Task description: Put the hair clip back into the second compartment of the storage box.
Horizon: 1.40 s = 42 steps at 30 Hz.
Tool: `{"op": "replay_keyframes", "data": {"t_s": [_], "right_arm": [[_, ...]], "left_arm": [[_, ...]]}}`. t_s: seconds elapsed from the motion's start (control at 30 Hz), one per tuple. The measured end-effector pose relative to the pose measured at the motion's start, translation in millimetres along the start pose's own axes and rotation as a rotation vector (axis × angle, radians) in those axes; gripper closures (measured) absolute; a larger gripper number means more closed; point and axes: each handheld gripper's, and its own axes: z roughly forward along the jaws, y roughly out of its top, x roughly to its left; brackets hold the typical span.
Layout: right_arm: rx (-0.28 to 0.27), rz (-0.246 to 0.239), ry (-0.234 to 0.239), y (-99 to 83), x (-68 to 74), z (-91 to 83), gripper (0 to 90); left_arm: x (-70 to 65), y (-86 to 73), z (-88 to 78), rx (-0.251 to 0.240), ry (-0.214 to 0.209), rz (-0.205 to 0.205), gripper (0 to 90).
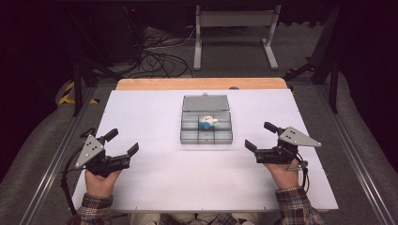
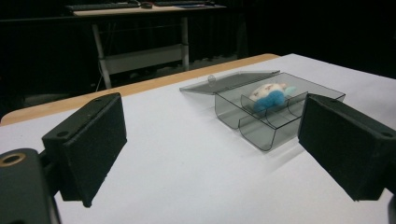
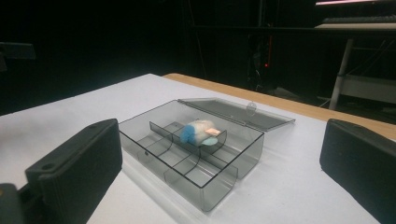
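While both hands rest low on the counter point(image 1: 155, 187), nothing is held.

Left gripper: the left gripper point(image 1: 123, 143) sits on the white counter, its fingers point(image 2: 88, 140) spread wide, with bare surface between them.

Right gripper: the right gripper point(image 1: 260, 136) rests opposite, its fingers point(image 3: 79, 163) likewise spread wide and pinching nothing.

Box: a clear grey compartment box point(image 1: 206, 136) stands between the two grippers and ahead of both sets of fingers, well apart from each. In the left gripper view it lies ahead of the fingers, nearer the right-hand one; in the right gripper view it lies ahead and between the fingers, nearer the left-hand one.

Lid: the box's lid point(image 1: 205, 102) is swung fully open and lies flat on the far side of the box, away from the fingers.

Toy: a small blue and white soft toy point(image 1: 206, 123) lies in the middle compartment of the box's far row, beyond the near row of compartments as seen from the fingers.

Hands: a plaid sleeve point(image 1: 295, 206) covers each forearm near the counter's near edge, behind the fingers.

Counter edge: a wooden strip point(image 1: 202, 83) runs along the far side, past the lid.
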Motion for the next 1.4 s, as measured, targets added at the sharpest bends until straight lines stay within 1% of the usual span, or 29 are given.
{"op": "replay_keyframes", "data": {"t_s": [0.33,0.43,0.6,0.77,0.83,0.87,1.0,1.13,1.2,1.4], "right_arm": [[-0.015,0.008,-0.024,-6.9,-5.1,-15.6,0.0],[-0.019,0.004,-0.032,-7.2,-6.8,-20.1,0.0],[-0.03,0.012,-0.042,-8.4,-9.5,-27.4,0.0],[-0.025,0.019,-0.05,-11.7,-11.9,-32.2,0.0],[-0.028,0.03,-0.053,-12.6,-12.5,-34.5,0.0],[-0.029,0.025,-0.057,-13.1,-13.3,-35.6,0.0],[-0.03,0.038,-0.07,-15.2,-15.6,-39.9,0.0],[-0.04,0.051,-0.072,-16.2,-16.2,-43.1,0.0],[-0.035,0.044,-0.074,-16.5,-16.4,-44.0,0.0],[-0.042,0.046,-0.079,-16.3,-18.3,-46.6,0.0]], "left_arm": [[0.5,-0.4,-0.3,-0.001,-0.004,-0.001,8.7],[0.2,-0.4,-0.2,0.001,-0.005,0.0,8.6],[0.1,-0.4,-0.2,0.0,-0.007,0.001,8.7],[0.3,-0.7,-0.2,-0.006,-0.01,-0.003,8.6],[0.2,-0.8,0.1,-0.008,-0.012,-0.005,8.4],[0.4,-0.9,0.1,-0.005,-0.013,-0.002,8.4],[0.4,-0.9,-0.2,-0.009,-0.012,-0.005,8.3],[0.5,-1.0,-0.1,-0.007,-0.013,-0.004,8.3],[0.4,-1.1,-0.1,-0.011,-0.014,-0.006,8.3],[1.1,-1.4,0.3,-0.013,-0.02,-0.014,8.0]]}}
